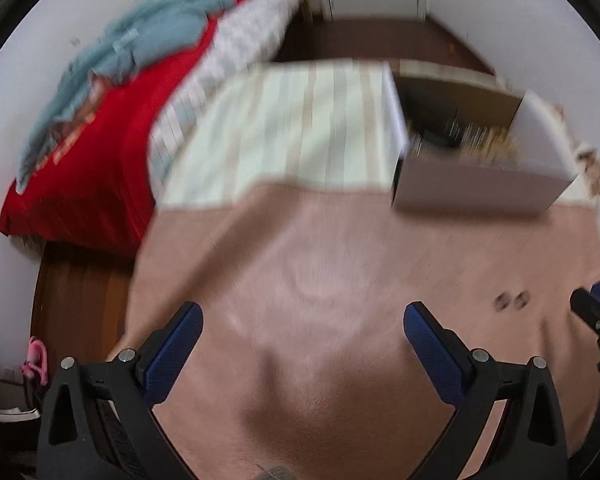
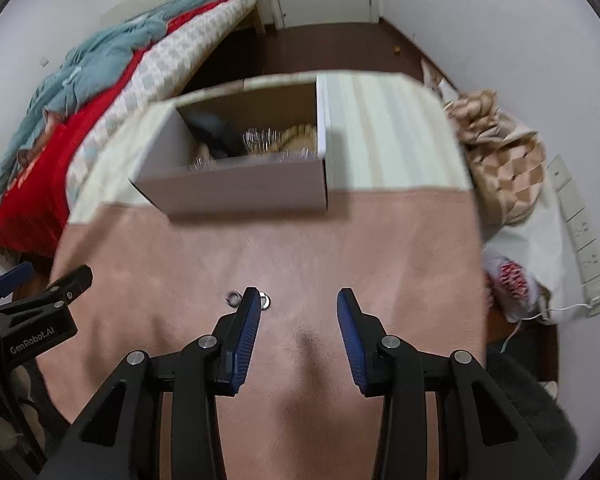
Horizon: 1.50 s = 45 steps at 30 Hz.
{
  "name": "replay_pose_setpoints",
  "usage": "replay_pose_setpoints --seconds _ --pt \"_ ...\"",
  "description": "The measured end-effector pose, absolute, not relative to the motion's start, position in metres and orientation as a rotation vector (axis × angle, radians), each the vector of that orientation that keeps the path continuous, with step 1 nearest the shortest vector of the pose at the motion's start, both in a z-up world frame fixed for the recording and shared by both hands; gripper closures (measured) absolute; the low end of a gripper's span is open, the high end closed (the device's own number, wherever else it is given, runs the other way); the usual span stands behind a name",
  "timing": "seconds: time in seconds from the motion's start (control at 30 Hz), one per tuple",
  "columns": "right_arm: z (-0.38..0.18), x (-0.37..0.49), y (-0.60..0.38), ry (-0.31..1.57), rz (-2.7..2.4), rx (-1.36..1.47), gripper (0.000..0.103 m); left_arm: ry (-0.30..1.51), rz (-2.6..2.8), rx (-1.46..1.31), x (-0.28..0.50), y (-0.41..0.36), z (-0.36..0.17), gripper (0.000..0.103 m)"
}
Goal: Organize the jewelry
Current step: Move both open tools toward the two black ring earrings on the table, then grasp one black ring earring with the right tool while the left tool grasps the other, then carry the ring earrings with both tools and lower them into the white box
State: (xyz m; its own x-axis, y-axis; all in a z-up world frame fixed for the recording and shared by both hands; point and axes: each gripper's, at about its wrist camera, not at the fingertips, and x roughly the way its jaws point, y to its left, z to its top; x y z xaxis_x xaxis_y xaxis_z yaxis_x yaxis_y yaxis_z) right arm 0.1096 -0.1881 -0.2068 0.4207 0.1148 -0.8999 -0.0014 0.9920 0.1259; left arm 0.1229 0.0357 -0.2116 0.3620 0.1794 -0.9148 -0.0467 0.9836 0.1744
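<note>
On the left, the left tool (image 1: 302, 312) hangs over the pink cloth (image 2: 340, 240) on the tabletop, its jaws wide apart with nothing between them. Two small rings (image 2: 248, 299) lie on the cloth, touching nothing but it, right by the right tool's (image 2: 298, 300) left finger. That tool is released too. Behind sits a cardboard box (image 2: 236, 192) with jewelry (image 2: 296, 138) inside.

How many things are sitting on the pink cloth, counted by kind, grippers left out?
Small rings, lying loose and partly behind the right gripper's finger: 2
Open cardboard box with jewelry inside, straddling the pink cloth and the striped one: 1
Total: 3
</note>
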Motion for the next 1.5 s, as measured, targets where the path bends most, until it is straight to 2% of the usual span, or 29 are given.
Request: replay_pose_setpoints --seconds 0.17,0.37,0.4,0.43,0.47,0.87,0.97,1.03,1.07,1.17,1.23,1.3,1.5 --pt "-0.246 0.112 -0.165 1.152 0.134 0.041 0.061 1.254 0.156 0.134 0.125 0.045 -0.238 0.001" --pt "-0.264 0.117 -0.14 1.14 0.135 -0.083 0.061 1.256 0.161 0.161 0.128 0.045 -0.241 0.001" --pt "-0.263 0.115 -0.138 1.132 0.142 -0.104 0.068 1.254 0.158 0.167 0.129 0.044 -0.239 0.001" --pt "-0.263 0.113 -0.135 1.119 0.141 -0.13 0.087 1.249 0.156 0.171 0.13 0.045 -0.239 0.001" --pt "-0.262 0.112 -0.134 1.116 0.15 -0.135 0.091 1.241 0.151 0.176 0.13 0.042 -0.236 0.001" --pt "-0.237 0.099 -0.202 1.099 0.016 0.055 0.091 1.257 -0.074 0.105 0.127 -0.039 -0.242 0.002" --pt "-0.234 0.095 -0.219 1.098 -0.02 0.079 0.091 1.269 -0.128 0.117 0.125 -0.061 -0.248 0.012" --pt "-0.234 0.094 -0.226 1.105 -0.038 0.089 0.091 1.265 -0.145 0.147 0.124 -0.071 -0.25 0.034" --pt "-0.233 0.092 -0.229 1.107 -0.04 0.093 0.091 1.261 -0.155 0.152 0.124 -0.075 -0.251 0.035" --pt "-0.232 0.088 -0.227 1.106 -0.04 0.083 0.091 1.236 -0.175 0.16 0.124 -0.083 -0.247 0.056" --pt "-0.231 0.087 -0.225 1.107 -0.034 0.081 0.091 1.218 -0.203 0.167 0.124 -0.088 -0.244 0.089" --pt "-0.23 0.086 -0.223 1.107 -0.029 0.079 0.091 1.209 -0.217 0.19 0.124 -0.092 -0.243 0.094" --pt "-0.217 0.082 -0.219 1.081 -0.023 0.088 0.091 1.166 -0.22 0.194 0.125 -0.088 -0.232 0.094"
